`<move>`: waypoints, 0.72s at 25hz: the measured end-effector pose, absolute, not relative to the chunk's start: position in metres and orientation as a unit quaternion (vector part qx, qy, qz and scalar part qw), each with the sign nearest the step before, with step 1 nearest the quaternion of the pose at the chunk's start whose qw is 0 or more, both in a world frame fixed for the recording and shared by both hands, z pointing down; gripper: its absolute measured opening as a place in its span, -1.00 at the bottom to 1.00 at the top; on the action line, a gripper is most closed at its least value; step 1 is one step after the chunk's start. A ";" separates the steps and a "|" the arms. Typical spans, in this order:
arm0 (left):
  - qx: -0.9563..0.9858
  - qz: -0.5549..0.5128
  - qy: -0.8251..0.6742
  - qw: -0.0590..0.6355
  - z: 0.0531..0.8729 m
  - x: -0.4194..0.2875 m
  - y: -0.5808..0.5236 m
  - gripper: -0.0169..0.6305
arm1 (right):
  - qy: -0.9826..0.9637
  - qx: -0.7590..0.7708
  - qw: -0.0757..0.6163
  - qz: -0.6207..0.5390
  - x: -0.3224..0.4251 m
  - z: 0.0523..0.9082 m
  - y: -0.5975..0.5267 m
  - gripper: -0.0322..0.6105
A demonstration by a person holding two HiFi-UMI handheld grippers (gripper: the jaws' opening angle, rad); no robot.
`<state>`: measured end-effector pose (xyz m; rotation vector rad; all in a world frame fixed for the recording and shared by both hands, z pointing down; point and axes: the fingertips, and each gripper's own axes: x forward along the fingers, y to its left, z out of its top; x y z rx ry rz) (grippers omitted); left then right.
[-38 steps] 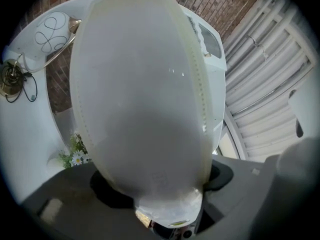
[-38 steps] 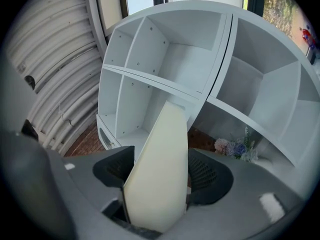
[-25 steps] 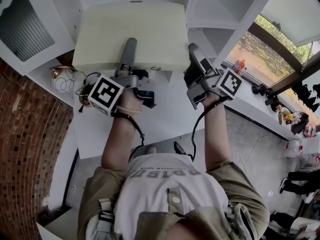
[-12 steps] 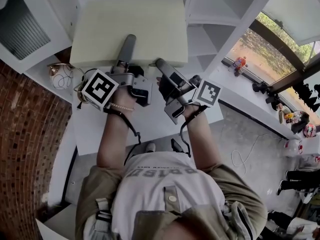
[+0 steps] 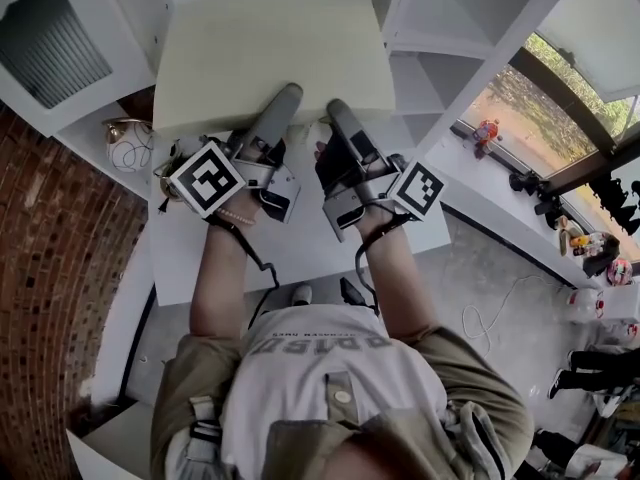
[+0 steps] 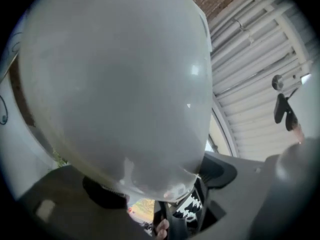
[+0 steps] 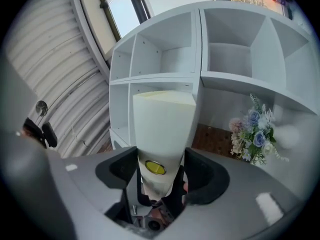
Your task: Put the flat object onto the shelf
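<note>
The flat object point(image 5: 270, 53), a pale cream slab, lies at 12 o'clock from both hands. Its near edge is over the white counter point(image 5: 200, 258) and its far end points into the white shelf point(image 5: 420, 28). In the right gripper view the slab runs straight away from the tongs, and its far end sits in the mouth of the lower left compartment. Whether it rests on that board cannot be told.

The right tongs point(image 5: 340, 118) are at 3 o'clock from the left tongs point(image 5: 283, 103), and both sit at the slab's near edge. The right jaws have just been closing. They stand about half apart and are clamped on the slab's edge, one pad against each face. A small yellow disc point(image 7: 155, 167) on the slab shows between them.

The left jaws have just been opening and stand at their widest. A rounded corner of the slab fills most of the left gripper view and lies between them, but the pads do not appear to press on it. In the head view one left jaw lies over the slab's top face.

A bunch of pale flowers point(image 7: 255, 134) stands at 3 o'clock from the slab in the right gripper view.
</note>
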<state>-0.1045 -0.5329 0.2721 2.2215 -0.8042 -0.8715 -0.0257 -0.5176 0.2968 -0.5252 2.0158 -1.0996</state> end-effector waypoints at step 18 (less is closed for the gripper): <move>0.849 -0.274 -0.335 0.302 0.312 -0.106 -0.508 0.27 | 0.741 -0.262 0.441 -0.434 -0.011 0.287 -0.539 0.00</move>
